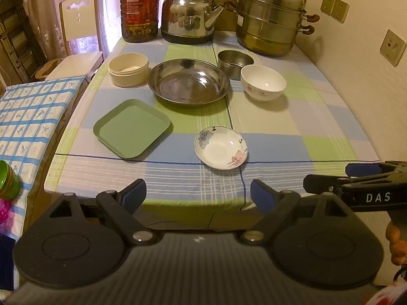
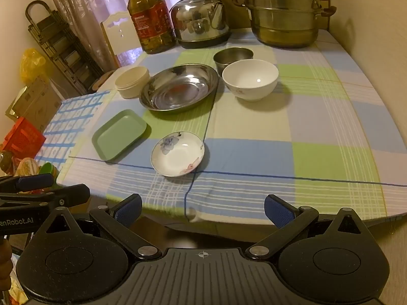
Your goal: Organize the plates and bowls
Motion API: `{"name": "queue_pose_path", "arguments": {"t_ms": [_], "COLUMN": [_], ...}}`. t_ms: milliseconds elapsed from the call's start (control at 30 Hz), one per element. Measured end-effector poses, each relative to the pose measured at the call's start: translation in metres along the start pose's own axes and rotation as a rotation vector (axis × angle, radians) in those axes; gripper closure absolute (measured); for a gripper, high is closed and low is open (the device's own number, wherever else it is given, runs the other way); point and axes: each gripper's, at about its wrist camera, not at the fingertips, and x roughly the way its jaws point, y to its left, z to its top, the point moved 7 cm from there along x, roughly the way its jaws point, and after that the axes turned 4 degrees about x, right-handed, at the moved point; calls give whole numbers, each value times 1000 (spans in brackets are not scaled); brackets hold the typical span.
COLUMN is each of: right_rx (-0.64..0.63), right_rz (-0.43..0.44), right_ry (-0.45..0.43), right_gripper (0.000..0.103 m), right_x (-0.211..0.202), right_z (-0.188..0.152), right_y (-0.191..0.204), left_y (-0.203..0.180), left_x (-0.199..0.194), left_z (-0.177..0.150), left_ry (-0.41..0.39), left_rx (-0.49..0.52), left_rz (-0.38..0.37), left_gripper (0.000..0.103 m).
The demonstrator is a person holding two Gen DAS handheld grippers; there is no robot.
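Both sets of jaws spread wide, nothing between them. Left gripper point(image 1: 198, 194) and right gripper point(image 2: 202, 209) hang off the near edge of the table point(image 1: 292, 132), angled down at it.

Dishes sit left of centre on the checked cloth. Nearest: floral saucer point(image 1: 220, 147), with the green square plate point(image 1: 131, 131) to its left, apart. Behind: steel basin point(image 1: 188, 82), cream tub point(image 1: 128, 69) just beside it on the left. White floral bowl point(image 1: 263, 83) on the right, small steel bowl point(image 1: 235, 63) close behind it; contact unclear.

Handling (judgement): saucer and white bowl look ceramic, so glazed, slippery, chip-prone; pinch across the rim. Steel basin is stiff, light, slick; take its flared lip. Green plate looks plastic and low; rim only.

Room: right half of cloth bare. Back row blocked by oil bottle point(image 1: 139, 7), kettle point(image 1: 189, 16), steamer pot point(image 1: 271, 23). Wall close on right.
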Motion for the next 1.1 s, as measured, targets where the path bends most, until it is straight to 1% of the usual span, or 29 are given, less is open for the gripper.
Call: {"name": "queue_pose_path", "arguments": {"t_ms": [1100], "right_rx": [-4], "right_rz": [-6], "right_ry": [3], "right_gripper": [1], "right_x": [2], "right_z": [1], "right_y": [1], "left_y": [1], "left_x": [8], "left_z": [-4], "left_ry": [12], "left_rx": [-12], "left_rz": [-9], "left_gripper": [15]}}
